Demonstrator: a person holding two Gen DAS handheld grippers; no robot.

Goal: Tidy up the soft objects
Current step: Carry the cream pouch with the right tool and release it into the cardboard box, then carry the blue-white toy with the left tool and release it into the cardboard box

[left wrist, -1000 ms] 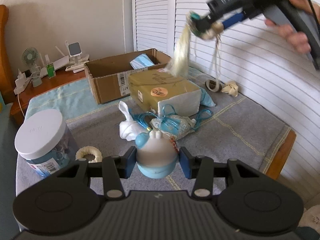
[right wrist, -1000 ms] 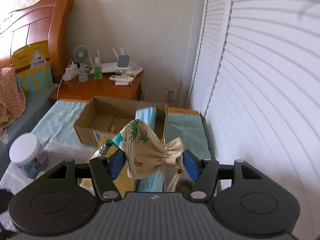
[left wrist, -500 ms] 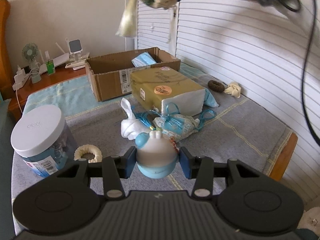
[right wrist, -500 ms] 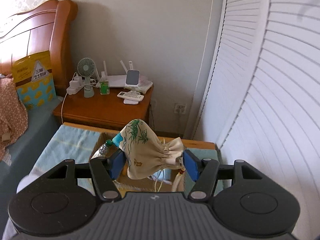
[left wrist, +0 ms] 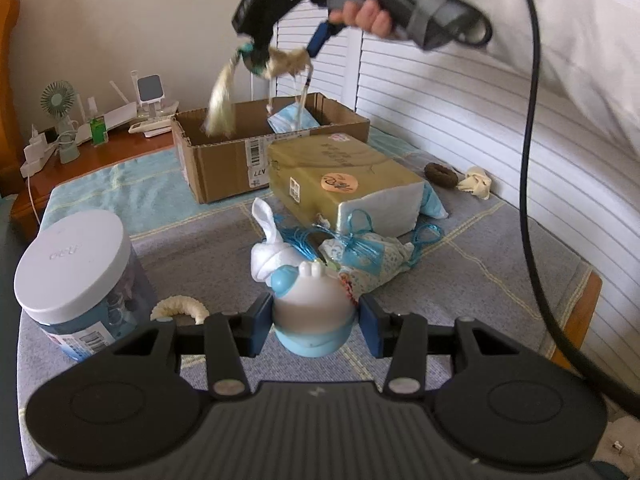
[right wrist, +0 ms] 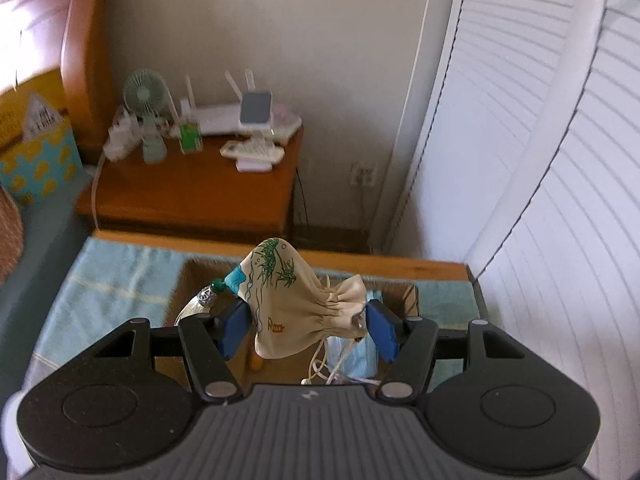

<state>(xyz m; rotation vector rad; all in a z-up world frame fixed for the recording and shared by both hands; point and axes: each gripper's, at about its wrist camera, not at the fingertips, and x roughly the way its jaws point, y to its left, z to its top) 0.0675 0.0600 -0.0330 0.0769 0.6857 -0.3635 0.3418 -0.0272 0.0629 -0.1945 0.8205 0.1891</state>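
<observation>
Drawstring pouch (right wrist: 292, 304), clamped in the right gripper (right wrist: 306, 326), has travelled from beside the shutters to above the cardboard box (left wrist: 224, 164) at the blanket's far edge, ready for dropping; left gripper (left wrist: 314, 326) clasps a round toy (left wrist: 310, 312).

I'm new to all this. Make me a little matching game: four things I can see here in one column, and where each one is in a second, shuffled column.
Things:
1. drawstring pouch
2. egg-shaped toy
3. face mask
4. white-lidded jar

Places:
a. standing on the grey cloth
b. between the left gripper's blue pads
c. lying in the cardboard box
d. held by the right gripper above the box

Pairs: 1-d, 2-b, 3-c, 4-a
</observation>
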